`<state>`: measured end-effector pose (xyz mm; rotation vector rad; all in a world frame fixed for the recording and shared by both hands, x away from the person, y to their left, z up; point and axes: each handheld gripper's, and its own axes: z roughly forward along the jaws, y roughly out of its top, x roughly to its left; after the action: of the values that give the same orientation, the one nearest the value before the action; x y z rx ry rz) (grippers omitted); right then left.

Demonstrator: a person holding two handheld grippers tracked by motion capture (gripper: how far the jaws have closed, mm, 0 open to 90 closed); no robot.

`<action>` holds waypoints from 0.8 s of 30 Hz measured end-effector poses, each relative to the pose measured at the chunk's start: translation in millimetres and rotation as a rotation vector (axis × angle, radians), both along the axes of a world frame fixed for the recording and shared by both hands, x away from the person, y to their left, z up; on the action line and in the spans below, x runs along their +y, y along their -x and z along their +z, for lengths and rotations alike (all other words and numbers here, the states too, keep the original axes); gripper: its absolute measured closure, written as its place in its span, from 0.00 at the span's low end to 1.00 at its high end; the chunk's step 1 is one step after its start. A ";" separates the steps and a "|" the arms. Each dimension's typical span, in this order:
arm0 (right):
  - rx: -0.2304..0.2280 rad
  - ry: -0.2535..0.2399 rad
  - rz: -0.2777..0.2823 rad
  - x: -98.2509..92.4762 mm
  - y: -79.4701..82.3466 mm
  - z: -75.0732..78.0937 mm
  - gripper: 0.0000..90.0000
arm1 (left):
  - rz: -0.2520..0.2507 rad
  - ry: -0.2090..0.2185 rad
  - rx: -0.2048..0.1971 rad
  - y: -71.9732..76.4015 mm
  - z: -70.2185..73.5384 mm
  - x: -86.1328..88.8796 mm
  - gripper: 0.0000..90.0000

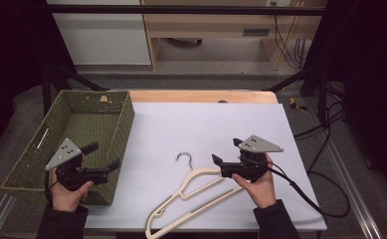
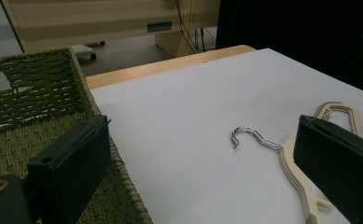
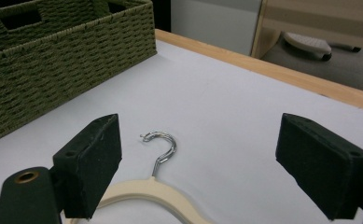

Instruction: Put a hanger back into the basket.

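The right gripper [image 1: 224, 155], jaws wide and empty, approaches the cream plastic hanger [image 1: 191, 195] on the white desk [image 1: 221, 124]; next it must straddle and clamp the neck. The left gripper [image 1: 101, 158] hangs wide and empty beside the green woven basket [image 1: 121, 129].

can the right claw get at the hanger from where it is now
Probably yes. The right claw hangs just beside the cream hanger, jaws apart, with the hanger's metal hook lying flat on the white sheet between them in the right gripper view. Nothing lies between claw and hanger.
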<state>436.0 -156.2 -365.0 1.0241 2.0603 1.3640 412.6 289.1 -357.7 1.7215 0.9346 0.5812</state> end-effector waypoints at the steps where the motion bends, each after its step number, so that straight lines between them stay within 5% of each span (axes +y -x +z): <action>1: 0.009 -0.002 -0.002 3.9 -2.5 -1.0 0.18 | -0.001 -0.002 0.000 0.2 0.3 0.3 0.05; 16: 0.090 0.071 0.052 54.5 -32.8 -17.5 0.29 | 0.000 -0.008 -0.002 -1.6 -2.1 -0.2 0.05; 24: 0.170 0.122 0.073 84.4 -47.4 -35.6 0.38 | -0.004 -0.006 -0.007 -1.0 -1.9 0.7 0.05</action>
<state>483.4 -71.8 -400.6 1.0534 2.2954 1.2056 413.7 289.7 -359.6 1.7255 0.9253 0.5883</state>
